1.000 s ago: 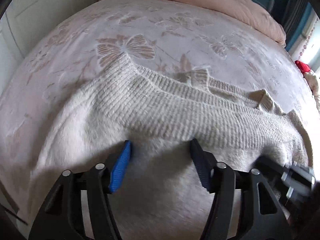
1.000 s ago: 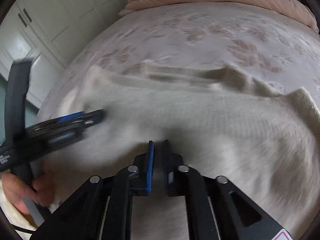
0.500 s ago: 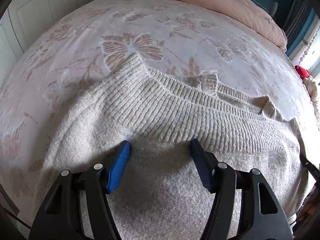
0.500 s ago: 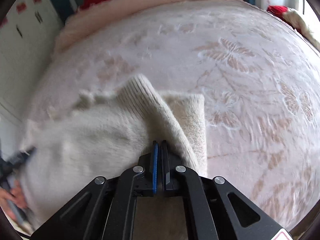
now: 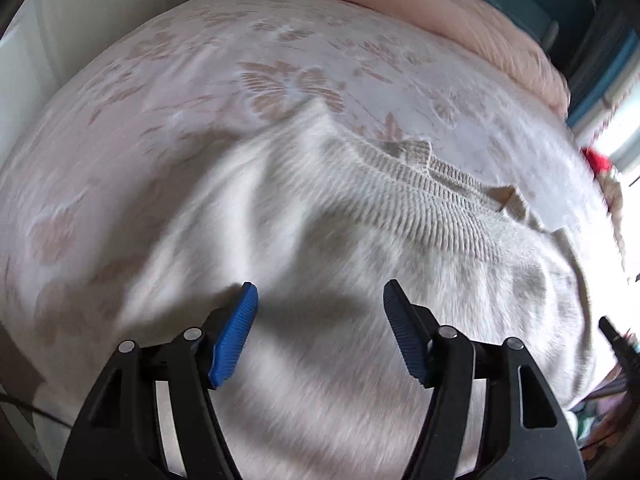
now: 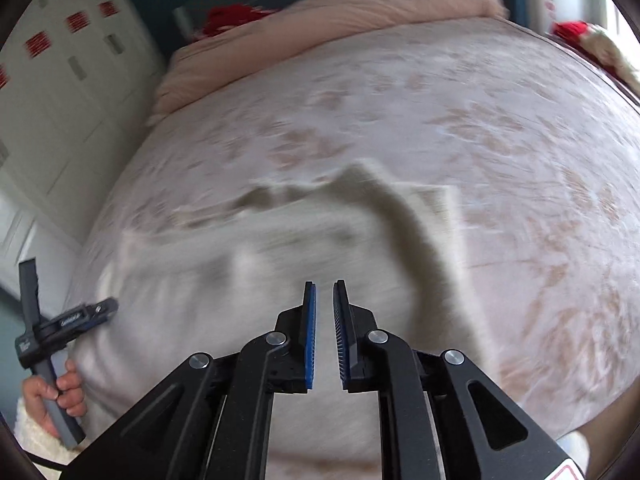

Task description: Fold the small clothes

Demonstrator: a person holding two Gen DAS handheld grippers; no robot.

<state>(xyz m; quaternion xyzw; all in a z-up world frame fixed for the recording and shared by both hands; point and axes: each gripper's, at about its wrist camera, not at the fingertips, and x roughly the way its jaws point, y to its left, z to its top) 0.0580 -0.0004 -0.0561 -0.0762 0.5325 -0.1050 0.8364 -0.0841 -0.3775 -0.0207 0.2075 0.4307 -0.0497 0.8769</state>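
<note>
A cream knitted sweater (image 5: pixel 360 264) lies spread on the bed, its ribbed hem (image 5: pixel 432 200) toward the far side. My left gripper (image 5: pixel 320 300) is open and empty just above the sweater's near part. In the right wrist view the sweater (image 6: pixel 240 280) lies with a sleeve or side folded over at its right edge (image 6: pixel 420 232). My right gripper (image 6: pixel 324 300) hovers over it with the jaws slightly apart and nothing between them. The left gripper (image 6: pixel 96 310) shows at the sweater's left edge, held by a hand.
The bed has a pale sheet with a butterfly print (image 5: pixel 280 80). A pink duvet (image 5: pixel 440 12) is bunched along the far edge. White cupboard doors (image 6: pixel 60 100) stand at the left. Red items (image 6: pixel 572 28) lie at the bed's far right.
My right gripper has let go of the sweater fold it held and its jaws have parted slightly. The folded part now lies on the sweater. The left gripper has stayed open.
</note>
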